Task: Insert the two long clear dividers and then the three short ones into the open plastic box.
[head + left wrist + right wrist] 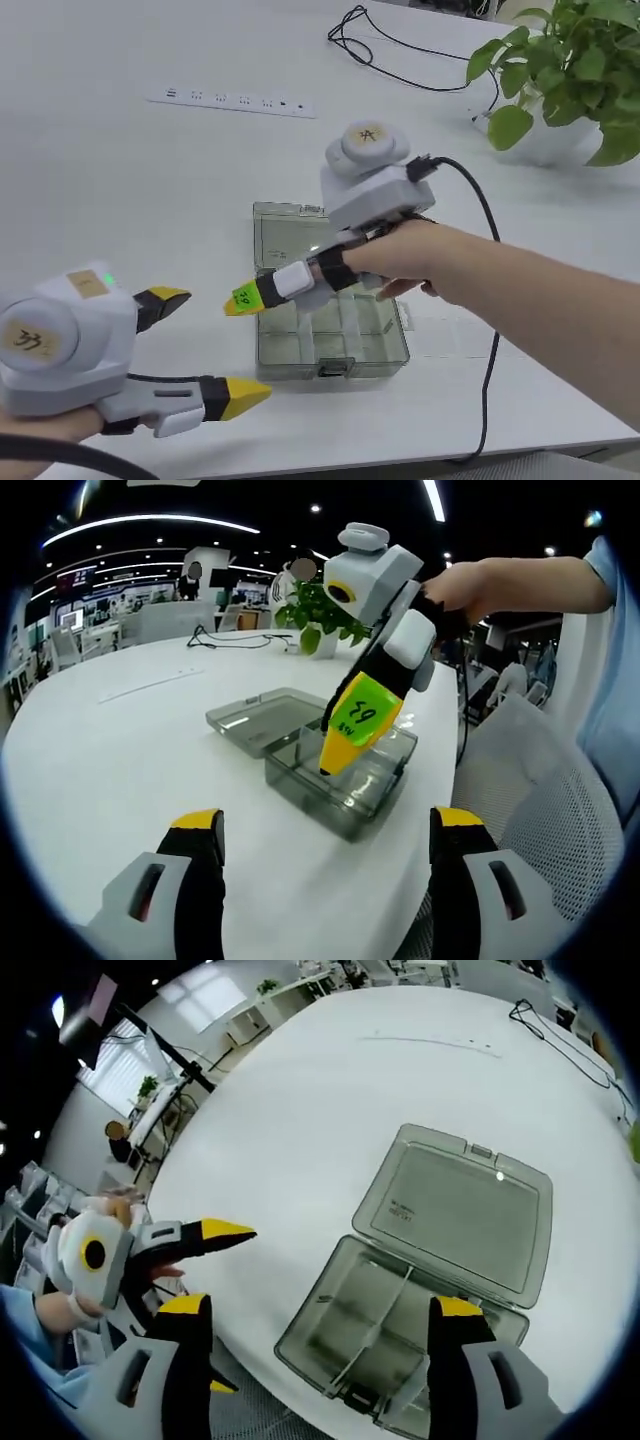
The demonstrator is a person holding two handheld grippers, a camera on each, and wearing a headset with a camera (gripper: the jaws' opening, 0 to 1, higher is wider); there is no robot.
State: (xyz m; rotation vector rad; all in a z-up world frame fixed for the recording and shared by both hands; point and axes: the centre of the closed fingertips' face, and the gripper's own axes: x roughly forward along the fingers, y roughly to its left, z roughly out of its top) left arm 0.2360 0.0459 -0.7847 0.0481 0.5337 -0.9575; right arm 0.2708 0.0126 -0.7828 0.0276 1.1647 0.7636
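Observation:
The clear grey plastic box (385, 352) lies open on the white table, its lid (285, 232) flat behind it. Clear dividers (347, 316) stand inside and split it into compartments; their number is hard to tell. My right gripper (262, 296) hovers over the box's left part, open, with nothing between its jaws. From above, the right gripper view has the box (350, 1300) and dividers (385, 1312) between my right gripper's (320, 1307) jaws. My left gripper (205, 345) is open and empty at the near left, a short way from the box (300, 780).
A white power strip (235, 101) lies at the back, with a black cable (400, 50) and a potted plant (570, 60) at the back right. The right gripper's cable (492, 330) drops over the table's near edge. Bare table lies left of the box.

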